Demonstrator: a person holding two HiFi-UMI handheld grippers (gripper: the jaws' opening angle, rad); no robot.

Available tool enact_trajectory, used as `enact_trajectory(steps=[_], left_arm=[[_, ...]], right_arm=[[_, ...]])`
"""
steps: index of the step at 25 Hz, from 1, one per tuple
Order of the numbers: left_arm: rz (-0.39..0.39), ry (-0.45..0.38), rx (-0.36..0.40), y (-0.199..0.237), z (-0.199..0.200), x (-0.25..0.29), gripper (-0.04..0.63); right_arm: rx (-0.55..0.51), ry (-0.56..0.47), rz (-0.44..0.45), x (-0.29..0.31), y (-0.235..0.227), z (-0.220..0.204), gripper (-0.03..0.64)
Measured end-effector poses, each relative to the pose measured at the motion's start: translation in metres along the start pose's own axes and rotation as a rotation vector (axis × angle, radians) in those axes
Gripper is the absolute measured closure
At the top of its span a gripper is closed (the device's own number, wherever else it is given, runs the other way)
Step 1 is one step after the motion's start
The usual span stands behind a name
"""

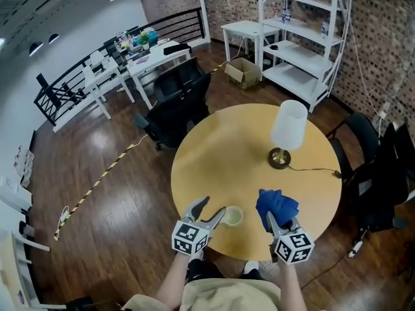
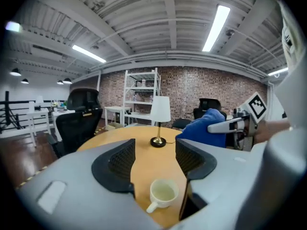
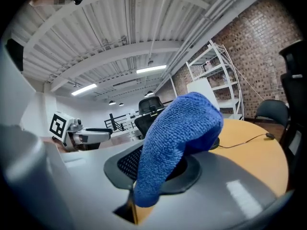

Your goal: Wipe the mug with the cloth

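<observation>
A small cream mug (image 1: 232, 216) stands upright near the front edge of the round yellow table (image 1: 220, 148). My left gripper (image 1: 214, 207) is open. In the left gripper view the mug (image 2: 163, 194) sits low between the two black jaws, its handle towards the camera and neither pad touching it. My right gripper (image 1: 275, 218) is shut on a blue cloth (image 1: 277, 204), held just right of the mug above the table. In the right gripper view the cloth (image 3: 177, 133) bulges up out of the jaws and hides the fingertips.
A table lamp (image 1: 287, 128) with a white shade stands at the table's right, its cable (image 1: 314, 170) trailing to the edge. Black office chairs (image 1: 178, 105) stand behind the table and at its right. A white shelf unit (image 1: 305, 37) and a cardboard box (image 1: 243, 72) are further back.
</observation>
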State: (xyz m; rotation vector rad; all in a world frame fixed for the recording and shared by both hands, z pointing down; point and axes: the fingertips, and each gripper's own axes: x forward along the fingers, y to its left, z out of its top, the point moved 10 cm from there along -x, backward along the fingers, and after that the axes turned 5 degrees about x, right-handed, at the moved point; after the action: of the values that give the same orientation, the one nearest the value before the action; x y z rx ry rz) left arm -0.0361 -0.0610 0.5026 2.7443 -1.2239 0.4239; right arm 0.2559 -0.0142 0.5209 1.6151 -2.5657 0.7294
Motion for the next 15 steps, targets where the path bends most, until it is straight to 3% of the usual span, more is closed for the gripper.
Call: enact_trajectory(steps=[3, 6, 9, 15], left_arm=[[-0.203, 0.098, -0.012, 0.01, -0.034, 0.008, 0.316], [-0.355, 0.277, 0.084, 0.02, -0.068, 0.017, 0.295], [-0.448, 0.416, 0.15, 0.026, -0.098, 0.024, 0.296], [-0.57, 0.529, 0.189, 0.032, -0.137, 0.052, 0.35]], right_arm=[[-0.005, 0.07, -0.014, 0.013, -0.008, -0.022, 0.545], [-0.032, 0.16, -0.015, 0.029, -0.008, -0.051, 0.543], [-0.075, 0.255, -0.037, 0.039, -0.011, -0.079, 0.543], [-0.221, 0.46, -0.051, 0.075, -0.027, -0.119, 0.543]])
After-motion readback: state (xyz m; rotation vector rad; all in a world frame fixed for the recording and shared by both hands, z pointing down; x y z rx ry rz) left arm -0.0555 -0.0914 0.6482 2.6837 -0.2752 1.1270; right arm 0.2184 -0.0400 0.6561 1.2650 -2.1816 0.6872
